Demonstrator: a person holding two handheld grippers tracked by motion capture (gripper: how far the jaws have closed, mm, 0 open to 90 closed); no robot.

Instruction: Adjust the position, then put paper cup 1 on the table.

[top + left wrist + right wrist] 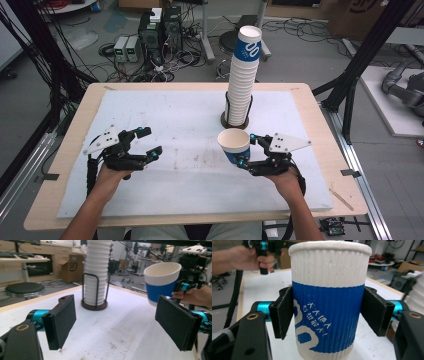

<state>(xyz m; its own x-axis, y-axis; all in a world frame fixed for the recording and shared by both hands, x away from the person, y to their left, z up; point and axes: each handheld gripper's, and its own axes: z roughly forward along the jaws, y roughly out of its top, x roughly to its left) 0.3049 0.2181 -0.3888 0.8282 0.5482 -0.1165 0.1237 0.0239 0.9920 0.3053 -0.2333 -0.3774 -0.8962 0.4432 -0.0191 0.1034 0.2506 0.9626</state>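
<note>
**A:** High view. What does it show of the work so far?

**B:** My right gripper point(248, 150) holds one cup point(234, 144) upright, near the middle of the table point(65, 150) and just in front of the stack point(243, 75), which stands in its holder point(235, 119) at the far side. My left gripper point(147, 142) is well apart to the left, jaws wide, nothing between them. So one cup is off the stack and in hand; setting it down is, I judge, what remains.

**A:** Left gripper view?

**B:** My two pads point(63, 320) stand far apart over bare table. Beyond them the stack point(97, 270) rises out of the wire holder point(95, 303); to the right the cup point(161, 281) hangs clear of the table, in the other gripper's jaws. The left tool has no part in the grip at this point.

**A:** Right gripper view?

**B:** The cup point(328, 302) sits between my jaws, both pads pressed on its blue band, rim level. Its base is cut off at the bottom edge, so I cannot tell from here whether it touches the table; the left gripper view suggests it does not. My left hand point(249, 257) shows at upper left.

**A:** Remaining?

**B:** Lower, release, and probably fetch the next cup.
</note>
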